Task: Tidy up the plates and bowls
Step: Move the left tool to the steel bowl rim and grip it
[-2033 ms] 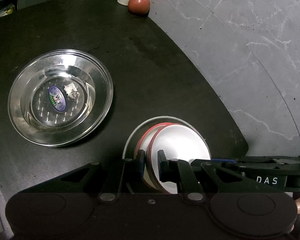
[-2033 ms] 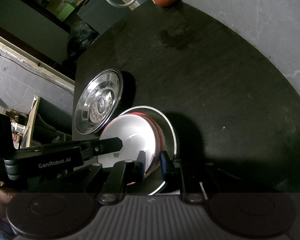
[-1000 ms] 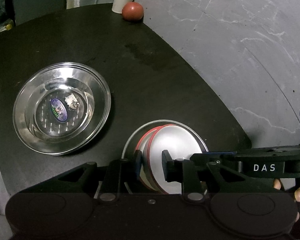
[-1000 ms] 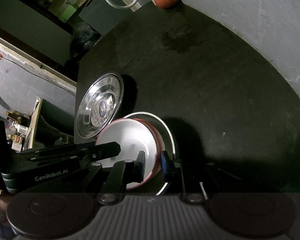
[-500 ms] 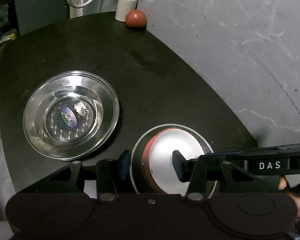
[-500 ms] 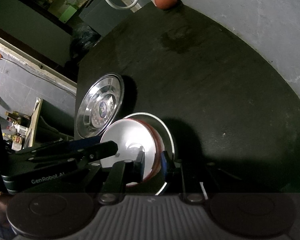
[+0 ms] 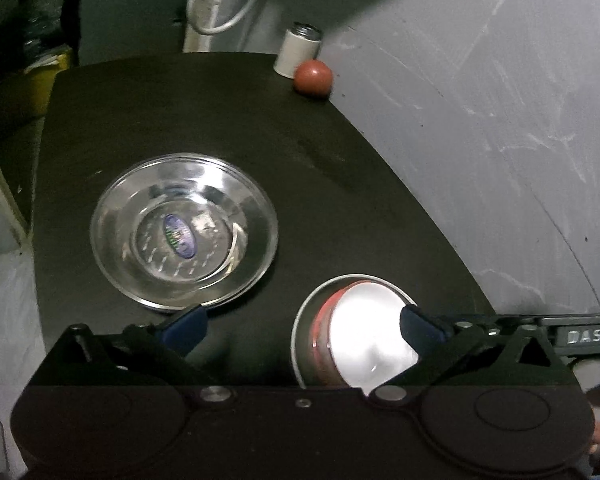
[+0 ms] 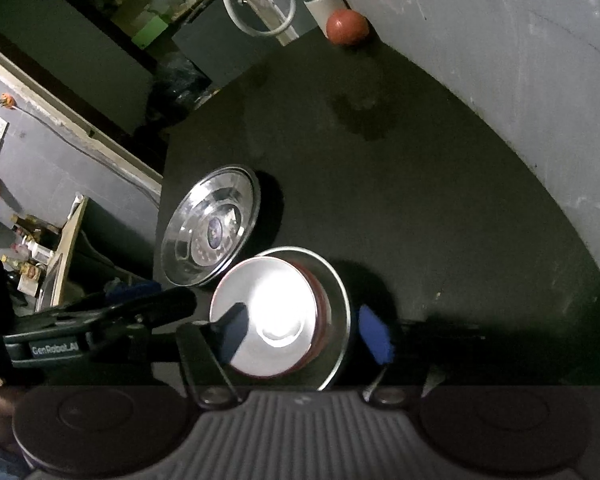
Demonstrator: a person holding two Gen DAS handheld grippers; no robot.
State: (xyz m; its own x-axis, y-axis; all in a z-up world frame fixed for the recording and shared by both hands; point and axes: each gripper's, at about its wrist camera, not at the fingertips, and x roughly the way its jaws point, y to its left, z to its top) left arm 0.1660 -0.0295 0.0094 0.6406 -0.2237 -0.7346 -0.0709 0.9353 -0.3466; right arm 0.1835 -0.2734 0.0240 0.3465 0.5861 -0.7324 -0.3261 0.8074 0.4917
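I had both grippers spread wide and holding nothing. The left gripper [image 7: 303, 325] hung over the black table [image 7: 188, 112], its blue pads well apart: one fingertip [image 7: 186, 327] sat over the near rim of the steel dish [image 7: 184, 232], the other over the white bowl [image 7: 370, 336]. The right gripper [image 8: 306, 334] was just as open, with its pads on either side of that bowl [image 8: 272, 320] and touching neither wall, as far as I could tell.

The white bowl sat nested in red-rimmed ones, and the stack stood on a steel plate [image 8: 338, 300] near the table's front edge. The steel dish, a sticker at its centre, lay just beside the stack, apart from it. At the far corner a red ball [image 7: 313, 78] rested by a white can [image 7: 298, 56], against the grey wall [image 7: 500, 140].
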